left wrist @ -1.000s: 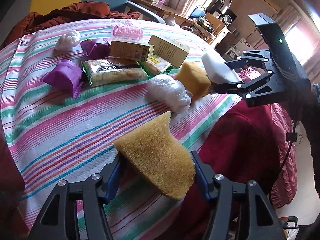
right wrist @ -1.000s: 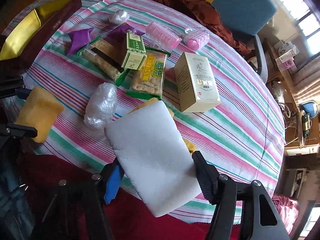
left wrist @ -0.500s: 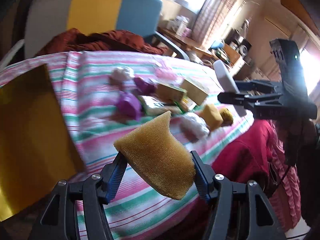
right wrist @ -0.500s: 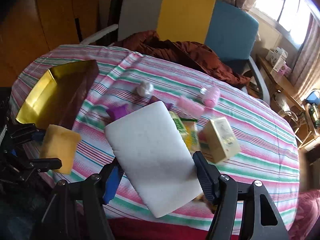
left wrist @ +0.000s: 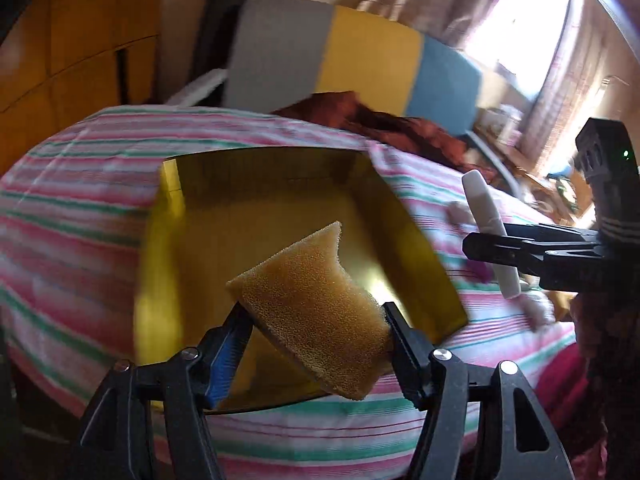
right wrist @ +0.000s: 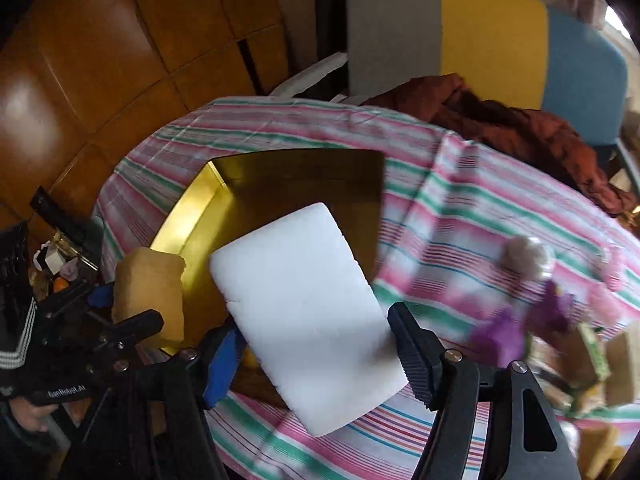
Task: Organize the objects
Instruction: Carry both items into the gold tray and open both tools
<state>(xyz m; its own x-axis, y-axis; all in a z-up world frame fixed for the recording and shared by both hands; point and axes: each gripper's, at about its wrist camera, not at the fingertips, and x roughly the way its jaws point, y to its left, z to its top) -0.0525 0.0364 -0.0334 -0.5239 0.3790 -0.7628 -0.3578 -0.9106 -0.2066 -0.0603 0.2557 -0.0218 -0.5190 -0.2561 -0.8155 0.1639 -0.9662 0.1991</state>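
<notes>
Both tongs swung away from clutter toward gold tray (left wrist: 168,216) on table (left wrist: 80,184); left tongs (left wrist: 316,344) clamped on yellow sponge (left wrist: 312,312), now above tray; right tongs (right wrist: 316,352) clamped on white foam block (right wrist: 304,312), over tray's near edge; drop-off likely next

Yellow sponges: one (left wrist: 316,312), gripped
White foam pads: one (right wrist: 304,312), gripped
Gold trays: one (left wrist: 280,184)
Grippers: two, left gripper (left wrist: 316,354) and right gripper (right wrist: 316,356)
Chairs: one (right wrist: 492,36)
Purple items: two (right wrist: 520,324), blurred
</notes>
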